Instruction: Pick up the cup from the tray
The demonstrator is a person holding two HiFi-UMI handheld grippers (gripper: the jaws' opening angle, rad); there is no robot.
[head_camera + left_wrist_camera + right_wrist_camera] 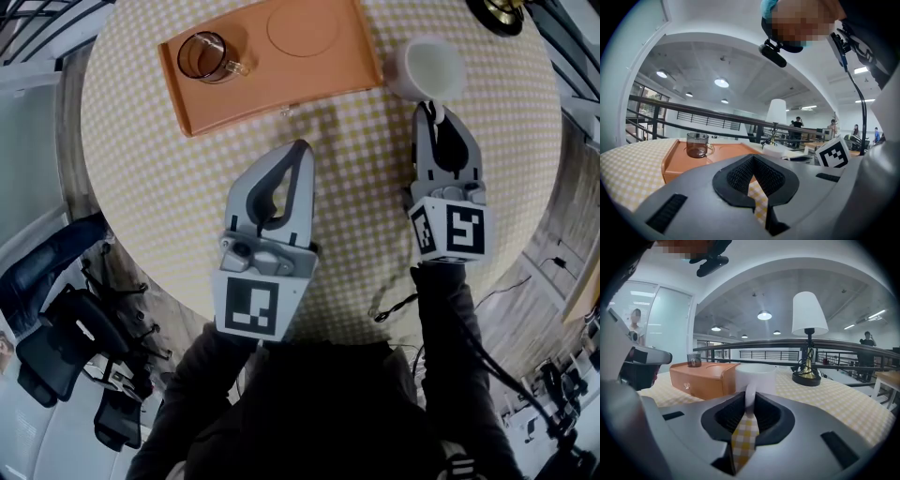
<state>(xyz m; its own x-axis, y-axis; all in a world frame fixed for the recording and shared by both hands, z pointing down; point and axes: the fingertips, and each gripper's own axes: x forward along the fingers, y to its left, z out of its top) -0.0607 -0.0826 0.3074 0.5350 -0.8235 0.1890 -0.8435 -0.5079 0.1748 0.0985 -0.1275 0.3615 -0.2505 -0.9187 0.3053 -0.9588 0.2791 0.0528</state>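
The left hand-held gripper (300, 148) is closest to us, on the near side of the tray (281, 89) and not touching it. Its two jaws are pressed together and there is nothing in them. It points at the middle of the tray's near long side.

The right hand-held gripper (432, 111) reaches a bit farther, off the right end of the tray. Its jaws are squeezed on the handle (749, 397) of a white cup (433, 67). The white cup is not on the tray. It is just beside the tray's right end, over the checked surface (159, 187). I cannot tell for sure if it rests on the surface or hangs a tiny bit above it.

Farther away, the tray lies with its long side going left to right. A glass cup (203, 56) with brown drink stands on the tray's left end. Its little handle (239, 67) sticks out toward the tray's middle. The tray's right half has a round mark (305, 28) with nothing on it. Beyond the tray's right end stands a lamp (809, 315).

If the glass cup is picked next, I think the left hand-held gripper should do it. It is free and it is nearer. The glass cup is ahead of it and off to the left, past the tray's near edge. Its jaws would have to open first.
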